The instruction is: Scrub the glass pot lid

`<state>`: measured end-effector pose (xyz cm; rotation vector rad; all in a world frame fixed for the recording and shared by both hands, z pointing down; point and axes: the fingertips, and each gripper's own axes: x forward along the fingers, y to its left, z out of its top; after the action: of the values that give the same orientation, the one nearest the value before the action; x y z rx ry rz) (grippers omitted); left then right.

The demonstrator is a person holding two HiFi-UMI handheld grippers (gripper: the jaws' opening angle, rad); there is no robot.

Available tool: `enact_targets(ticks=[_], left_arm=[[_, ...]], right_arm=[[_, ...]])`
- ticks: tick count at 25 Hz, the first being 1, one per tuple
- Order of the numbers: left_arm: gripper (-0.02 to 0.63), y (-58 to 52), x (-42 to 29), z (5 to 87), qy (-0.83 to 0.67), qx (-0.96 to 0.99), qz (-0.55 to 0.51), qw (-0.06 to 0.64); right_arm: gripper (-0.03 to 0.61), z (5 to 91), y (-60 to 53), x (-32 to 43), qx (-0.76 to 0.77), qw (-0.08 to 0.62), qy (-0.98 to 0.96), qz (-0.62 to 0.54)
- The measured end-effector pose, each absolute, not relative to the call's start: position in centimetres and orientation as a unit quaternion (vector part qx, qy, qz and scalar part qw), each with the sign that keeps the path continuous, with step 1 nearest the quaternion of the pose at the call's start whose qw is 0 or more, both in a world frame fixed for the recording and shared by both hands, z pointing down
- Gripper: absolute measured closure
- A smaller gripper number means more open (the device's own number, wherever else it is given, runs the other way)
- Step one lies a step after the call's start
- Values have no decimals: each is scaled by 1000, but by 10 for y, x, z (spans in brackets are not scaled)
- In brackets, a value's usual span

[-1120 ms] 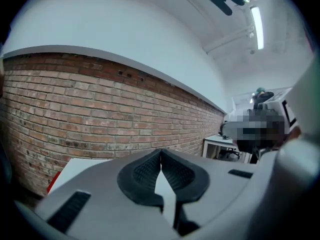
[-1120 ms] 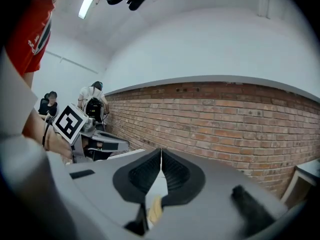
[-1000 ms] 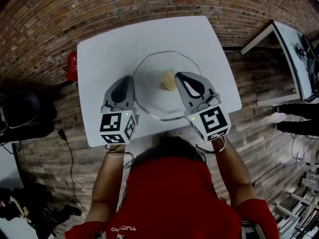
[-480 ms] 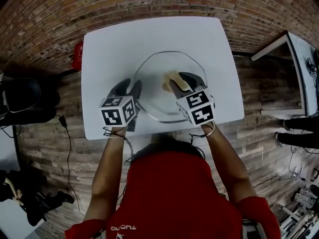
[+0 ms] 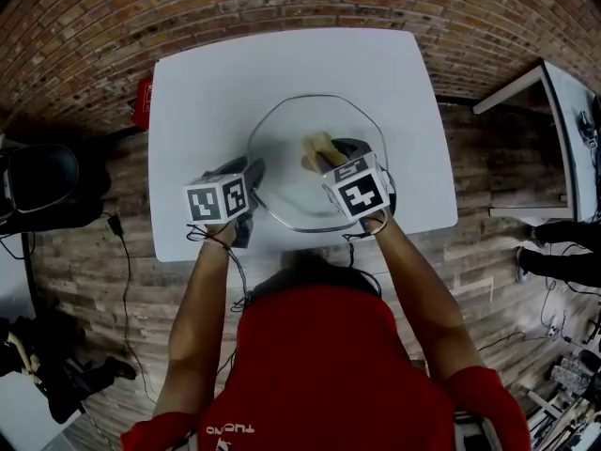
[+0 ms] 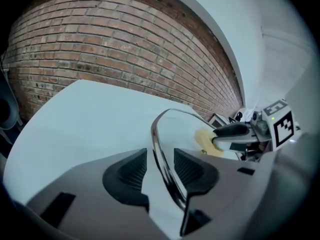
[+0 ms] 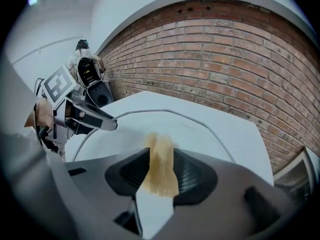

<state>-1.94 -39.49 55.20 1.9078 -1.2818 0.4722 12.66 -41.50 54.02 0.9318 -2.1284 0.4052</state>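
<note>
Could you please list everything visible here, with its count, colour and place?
Table: one, white, centre.
Glass pot lid: one, clear with metal rim, flat on the table.
Sponge: one, yellowish, on the lid.
Brick wall: one, red-brown, behind the table.
Red item: one, by the table's far left corner, too small to identify.
Chair: one, black, left of the table.
Second table: one, white, far right.
Left tool: one, grey, jaws just opened, astride the lid's rim.
Right tool: one, grey, jaws just opened, sponge between them.
Person: one, red shirt, nearest the camera.
</note>
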Motion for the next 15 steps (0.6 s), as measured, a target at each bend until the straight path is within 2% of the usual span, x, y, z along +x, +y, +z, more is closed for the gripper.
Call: enact_targets(ticks=[3, 6, 9, 15], left_arm=[[445, -397, -20, 552, -498, 752, 178, 393], [480, -399, -18, 552, -493, 754, 173, 399], [489, -400, -18, 551, -495, 750, 166, 406], [501, -400, -19, 551, -502, 741, 150, 420]], right_arm=[[434, 543, -413, 124, 358, 389, -833, 163], [479, 545, -413, 124, 357, 398, -831, 158], [506, 547, -412, 124, 355, 404, -829, 154], [526, 542, -413, 124, 359, 397, -828, 166]])
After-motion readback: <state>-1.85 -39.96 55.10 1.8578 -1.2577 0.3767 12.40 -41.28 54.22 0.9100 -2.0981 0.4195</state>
